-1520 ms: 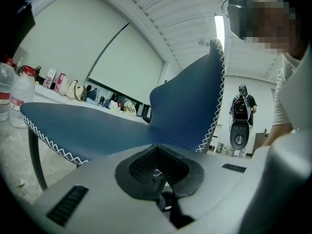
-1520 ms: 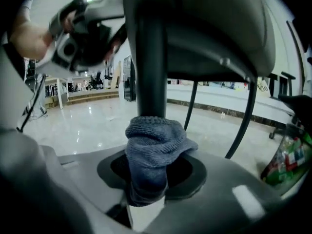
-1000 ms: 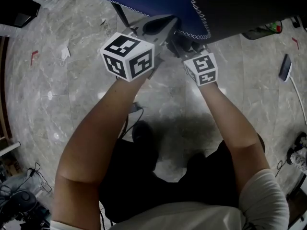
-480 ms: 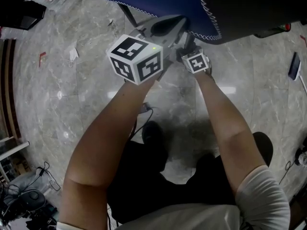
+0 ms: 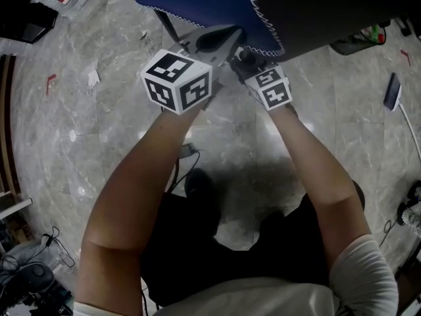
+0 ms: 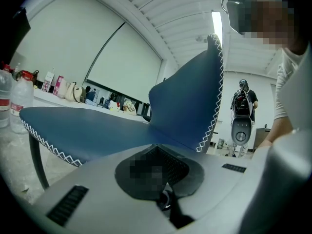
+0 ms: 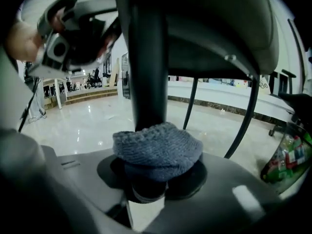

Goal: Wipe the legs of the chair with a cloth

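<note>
Blue seat (image 6: 92,126): the chair's, ahead of the left-hand tool.
Left tongs (image 5: 217,45): jaws look closed together and empty, though the recess is dark, so not certain.
Right tongs (image 5: 246,59): clamped on grey knitted cloth (image 7: 157,147).
Cloth position: pressed against black chair leg (image 7: 146,57), under the seat.
Leg axis: upright, rising from cloth to seat.
Progress: wipe under way on this leg; thin legs (image 7: 249,111) at right probably remain.

The cloth (image 7: 157,150) in the right tongs (image 7: 148,179) is coarse grey knit. The leg (image 7: 148,57) beyond is smooth, the floor (image 7: 73,126) glossy stone.
</note>
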